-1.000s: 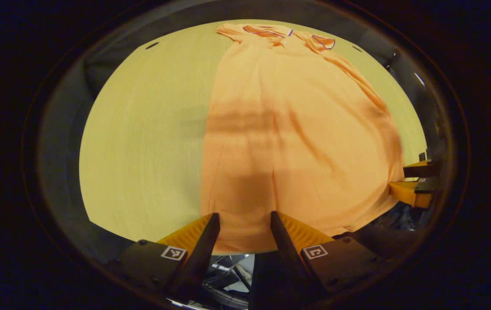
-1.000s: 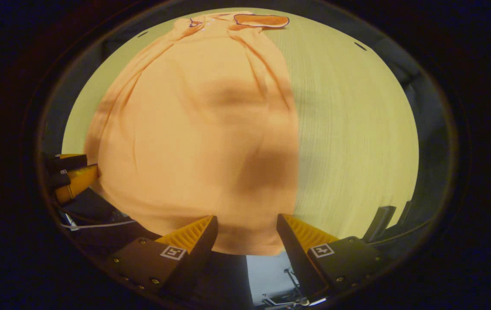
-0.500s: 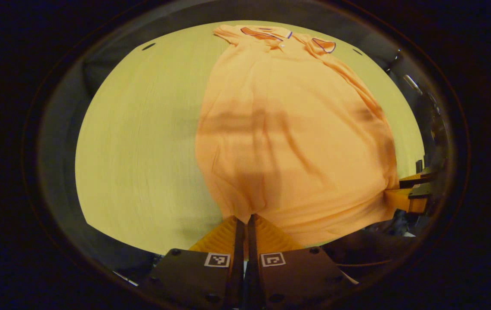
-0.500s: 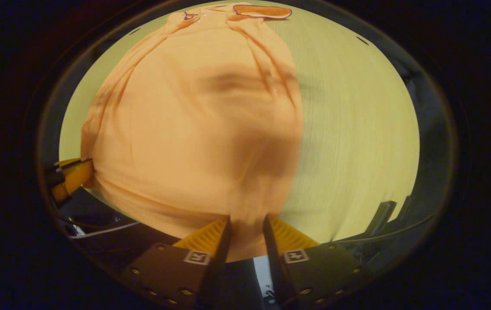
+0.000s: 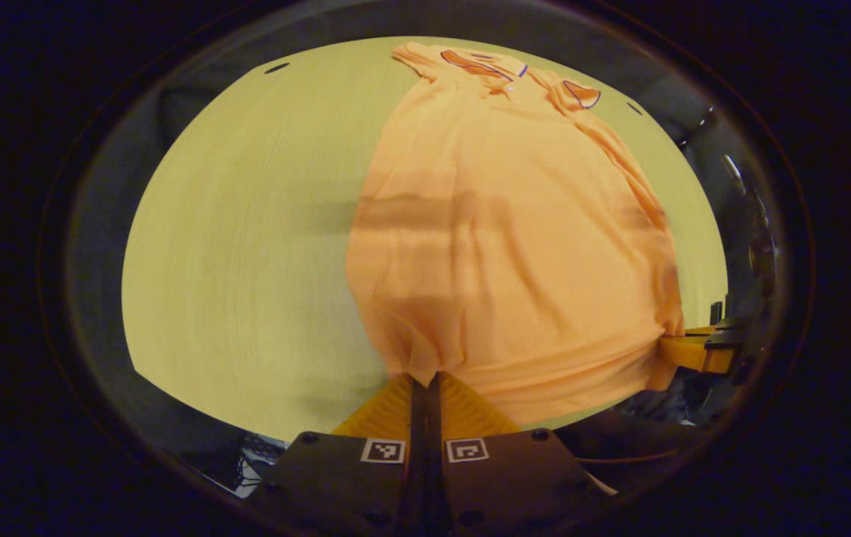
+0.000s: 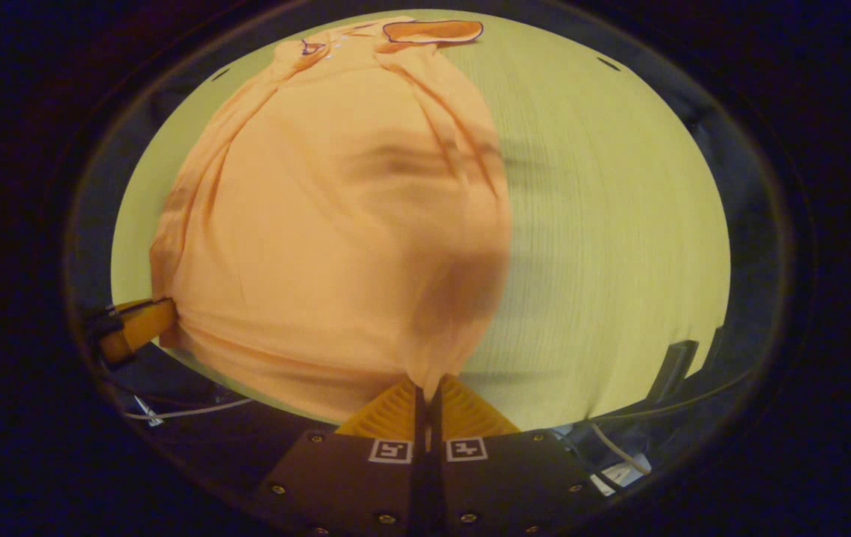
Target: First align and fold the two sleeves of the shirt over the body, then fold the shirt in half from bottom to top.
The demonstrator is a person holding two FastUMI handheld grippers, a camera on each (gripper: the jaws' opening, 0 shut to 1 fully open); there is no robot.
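Pinching the near hem at two corners, the left gripper [image 5: 424,379] and the right gripper [image 6: 425,389] were each closed tight on the orange shirt [image 5: 500,246], which stretched away from them across the pale table [image 5: 246,246], collar [image 5: 481,66] at the far end.

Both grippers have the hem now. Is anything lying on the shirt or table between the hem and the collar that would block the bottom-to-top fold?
Nothing visible. The shirt lies bare from hem to collar, with only wrinkles and shadows.
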